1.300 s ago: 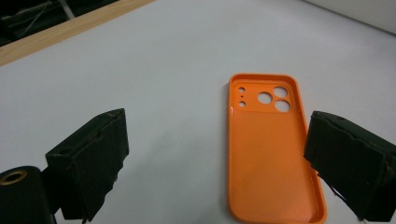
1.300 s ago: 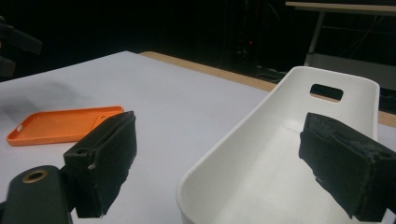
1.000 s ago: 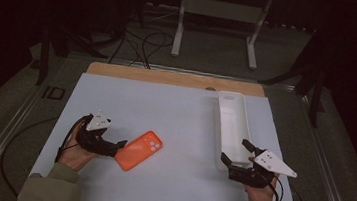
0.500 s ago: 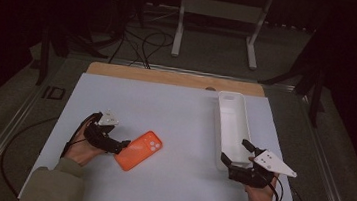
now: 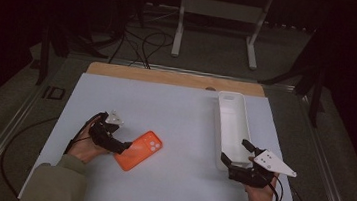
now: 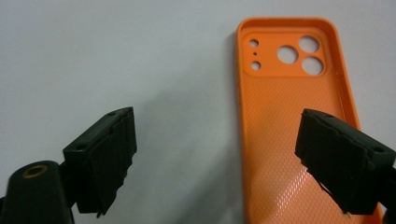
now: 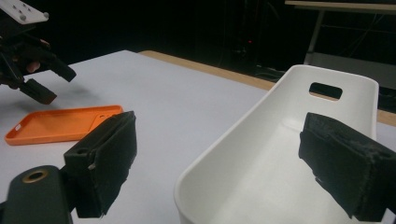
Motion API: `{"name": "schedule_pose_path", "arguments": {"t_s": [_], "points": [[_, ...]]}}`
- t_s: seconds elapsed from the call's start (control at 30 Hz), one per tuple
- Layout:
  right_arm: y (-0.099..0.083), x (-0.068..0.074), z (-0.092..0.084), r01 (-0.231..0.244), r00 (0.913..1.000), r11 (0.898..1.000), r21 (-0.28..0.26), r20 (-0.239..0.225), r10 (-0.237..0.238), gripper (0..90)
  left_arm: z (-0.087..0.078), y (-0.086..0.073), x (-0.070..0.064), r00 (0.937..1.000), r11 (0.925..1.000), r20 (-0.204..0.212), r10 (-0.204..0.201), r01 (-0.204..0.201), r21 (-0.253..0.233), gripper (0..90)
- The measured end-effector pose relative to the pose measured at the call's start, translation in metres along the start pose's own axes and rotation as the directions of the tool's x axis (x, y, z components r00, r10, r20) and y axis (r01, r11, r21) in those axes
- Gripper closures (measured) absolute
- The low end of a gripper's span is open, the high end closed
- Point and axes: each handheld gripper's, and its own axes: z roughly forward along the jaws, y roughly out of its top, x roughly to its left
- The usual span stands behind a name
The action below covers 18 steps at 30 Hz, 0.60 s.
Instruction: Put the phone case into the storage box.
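Lying flat and hollow side up on the desk point(image 5: 181, 106), the orange phone case point(image 5: 139, 150) sits under the left gripper point(image 5: 120, 147), whose jaws stand apart astride one long edge, likely to pinch it. Jaws apart, the right gripper point(image 5: 235, 154) straddles the white tray's point(image 5: 232, 121) near rim, probably steadying it.

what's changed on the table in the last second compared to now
The left gripper moved right, toward the orange phone case, and now hangs over its near end, jaws open. The case, the white bin and the right gripper stayed put.
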Motion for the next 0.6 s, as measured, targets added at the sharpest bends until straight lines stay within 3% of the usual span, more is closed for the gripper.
{"name": "schedule_pose_path", "arguments": {"t_s": [0.2, 0.43, 0.6], "points": [[-0.0001, -0.0001, 0.0001, 0.0, 1.0, 1.0, 0.001, -0.001, 0.0, 11.1, 0.0042, 0.0003, -0.0022, 0.9998, 0.9992, 0.007, 0.018, -0.018, 0.036, 20.6], [-0.0007, -0.0005, 0.0007, 0.001, 1.0, 1.0, 0.006, 0.001, -0.001, 11.3, 0.0085, -0.0011, -0.0023, 0.9964, 0.9938, 0.076, 0.037, -0.045, 0.102, 49.1], [-0.0006, -0.0004, 0.0008, 0.002, 1.0, 1.0, 0.008, 0.003, -0.002, 11.4, 0.0111, -0.0018, 0.0002, 0.9952, 0.99, 0.093, 0.028, -0.041, 0.135, 66.7]]}}
